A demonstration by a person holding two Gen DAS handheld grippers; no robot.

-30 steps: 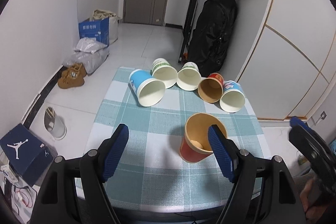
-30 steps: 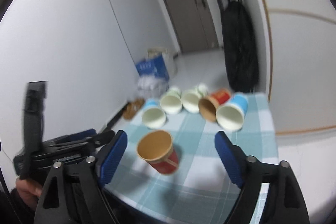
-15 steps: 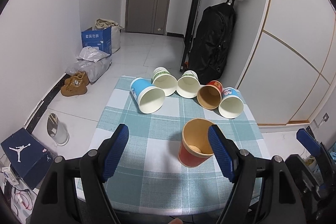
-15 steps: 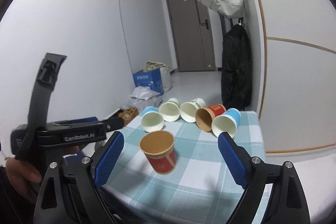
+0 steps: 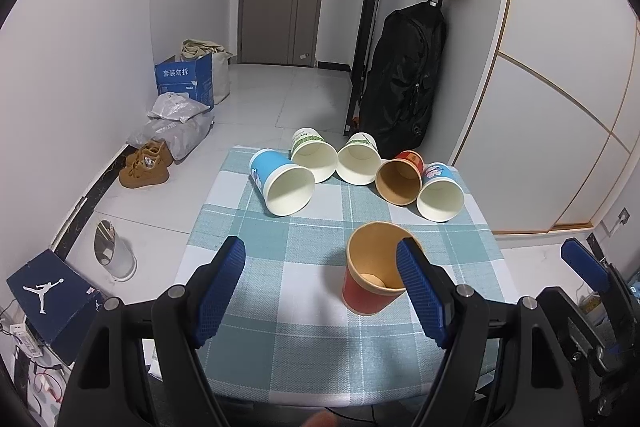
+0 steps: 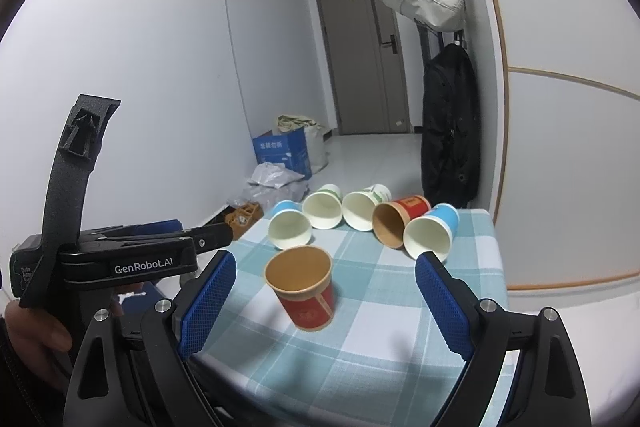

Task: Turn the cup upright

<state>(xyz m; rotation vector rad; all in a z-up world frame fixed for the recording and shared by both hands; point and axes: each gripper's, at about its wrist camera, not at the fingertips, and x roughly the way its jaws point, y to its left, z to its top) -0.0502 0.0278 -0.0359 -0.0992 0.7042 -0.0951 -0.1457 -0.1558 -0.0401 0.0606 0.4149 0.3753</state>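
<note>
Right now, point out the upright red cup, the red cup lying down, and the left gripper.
upright red cup (image 6: 310, 309), right wrist view, red side wall
lying red cup (image 5: 412, 159), left wrist view, red side
left gripper (image 5: 320, 285), left wrist view, midway between fingertips

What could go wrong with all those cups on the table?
The upright red paper cup stands near the front of the checked tablecloth; either open tongs could knock it over or off. The five paper cups lying on their sides touch one another, so lifting one may roll its neighbours.
</note>
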